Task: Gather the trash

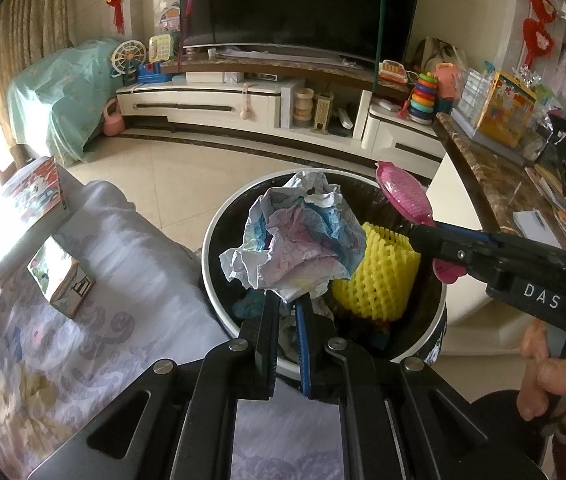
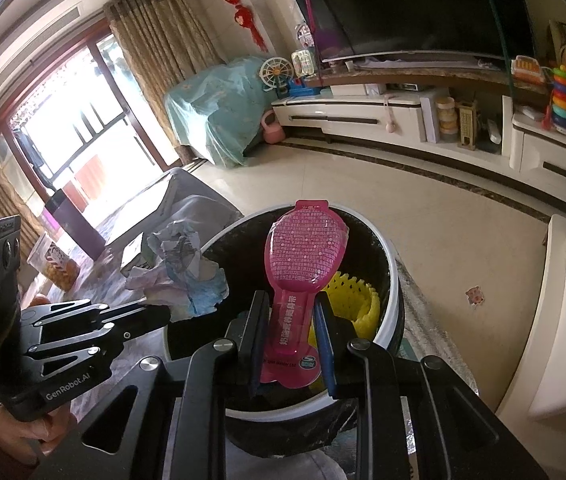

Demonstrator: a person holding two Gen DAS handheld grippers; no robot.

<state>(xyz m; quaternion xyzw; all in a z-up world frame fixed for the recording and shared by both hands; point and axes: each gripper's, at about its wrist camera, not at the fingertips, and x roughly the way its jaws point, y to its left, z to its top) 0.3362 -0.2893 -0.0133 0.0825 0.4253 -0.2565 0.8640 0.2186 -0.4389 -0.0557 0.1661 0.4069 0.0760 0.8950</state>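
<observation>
The left gripper (image 1: pixel 287 304) is pinching a crumpled ball of paper (image 1: pixel 299 240) by its lower edge, its jaws nearly together with only the thin sheet between them. The paper is creased all over, white with washes of blue and pink, and it is hanging over the near left part of the trash bin (image 1: pixel 219 240). In the right wrist view the same wad (image 2: pixel 183 276) is sitting just beside the bin's left rim.

The right gripper (image 2: pixel 287 320) is clamping the narrow neck of a pink plastic blister pack (image 2: pixel 303 264); its jaws are standing only as wide as that neck. The pack is spoon-shaped, glossy and translucent, with a dimpled oval head and printed characters down the handle, too small to read. It is standing tilted above the bin's opening. From the left wrist it (image 1: pixel 405 196) is showing edge-on over the bin's right rim, its lower end hidden behind the gripper's finger.

The bin is round, with a white rim and a black liner (image 2: pixel 235 256). Inside it, a yellow foam net sleeve (image 1: pixel 375 276), soft and honeycombed, is leaning against the right wall. Darker scraps beneath it are hard to make out. The bin's base is cut off by the grippers' frames in both views.
</observation>
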